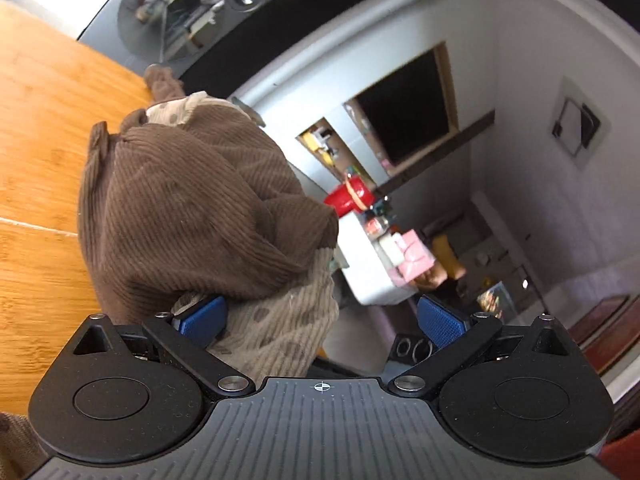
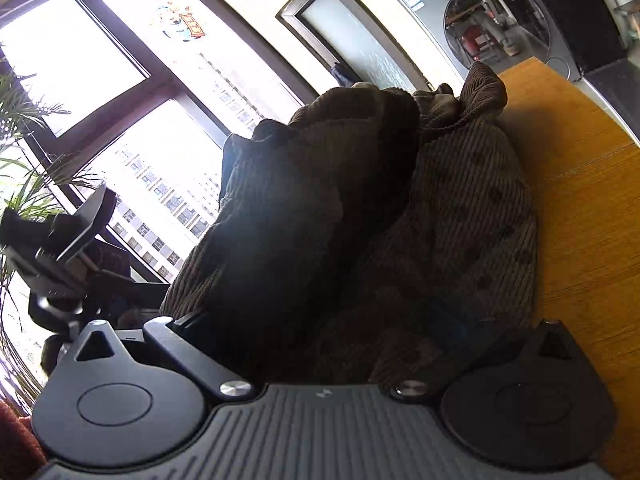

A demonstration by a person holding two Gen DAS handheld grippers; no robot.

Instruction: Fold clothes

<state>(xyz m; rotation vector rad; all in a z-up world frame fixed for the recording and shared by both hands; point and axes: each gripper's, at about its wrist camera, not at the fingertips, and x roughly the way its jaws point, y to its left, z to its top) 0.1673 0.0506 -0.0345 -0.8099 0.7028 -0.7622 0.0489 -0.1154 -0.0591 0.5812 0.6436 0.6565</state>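
Note:
A brown corduroy garment (image 1: 192, 208) with a beige dotted lining (image 1: 272, 332) is bunched up above the wooden table (image 1: 44, 128). My left gripper (image 1: 320, 320) is open, its blue pads (image 1: 440, 322) far apart. The lining hangs between them and lies over the left pad. In the right wrist view the same garment (image 2: 360, 200) looks dark and fills the middle. My right gripper (image 2: 320, 320) also stands wide, with folds of cloth lying between and over its fingers (image 2: 452, 320), which are mostly hidden. The table (image 2: 580, 200) runs along the right.
A grey washing machine with a round door (image 1: 172, 12) stands past the table's far end; it shows again (image 2: 496, 20) in the right wrist view. Shelves and a counter with a red object (image 1: 348, 196) lie on the right. Large windows (image 2: 120, 80), a plant (image 2: 24, 140) and a dark stand (image 2: 68, 248) are on the left.

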